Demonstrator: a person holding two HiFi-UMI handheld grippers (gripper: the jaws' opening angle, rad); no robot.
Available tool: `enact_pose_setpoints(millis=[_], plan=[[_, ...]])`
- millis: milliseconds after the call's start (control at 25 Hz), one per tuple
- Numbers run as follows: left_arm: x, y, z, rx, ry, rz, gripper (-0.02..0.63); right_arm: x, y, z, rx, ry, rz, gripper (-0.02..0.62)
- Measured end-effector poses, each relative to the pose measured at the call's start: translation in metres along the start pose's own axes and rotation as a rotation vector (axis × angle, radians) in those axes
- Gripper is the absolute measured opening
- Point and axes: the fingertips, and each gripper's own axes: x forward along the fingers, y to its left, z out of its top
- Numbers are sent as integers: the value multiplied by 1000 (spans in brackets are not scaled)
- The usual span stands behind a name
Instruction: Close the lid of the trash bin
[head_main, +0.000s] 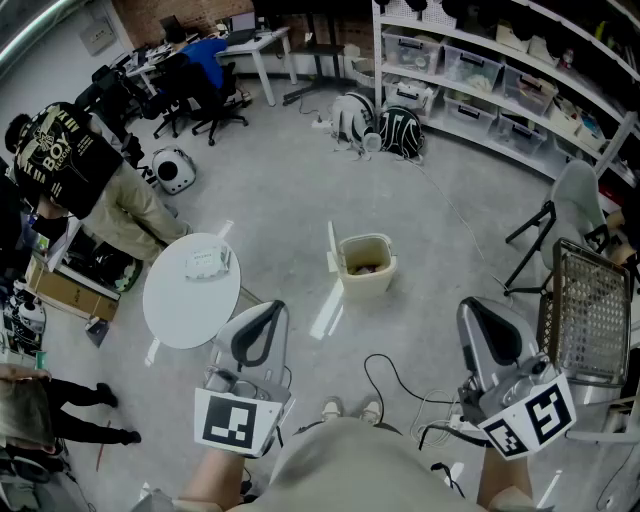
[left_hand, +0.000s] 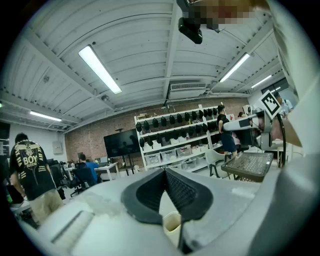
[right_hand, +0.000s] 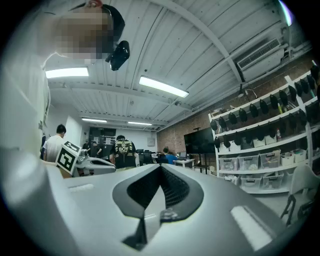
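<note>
Head view: grey floor (head_main: 440, 230), open-lidded trash bin (head_main: 366, 286) (round table (head_main: 180, 312) nearby), left gripper (head_main: 262, 322), right gripper (head_main: 482, 318), jaws together.

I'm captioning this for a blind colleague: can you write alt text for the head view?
A cream trash bin stands open on the grey floor, lid upright at its left edge in this view. Nearer the camera, the left gripper and right gripper point toward it, both shut, empty.
</note>
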Motion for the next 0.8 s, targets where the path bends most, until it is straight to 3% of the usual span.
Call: enact_pose_setpoints(millis=[520, 800], plan=[[-1, -17, -2, 2, -8, 35, 3, -17, -9, -13, 15, -5, 20, 3], [12, -32, -2, -9, -26, 16, 3, -16, -13, -21, 6, 10, 42, 3]])
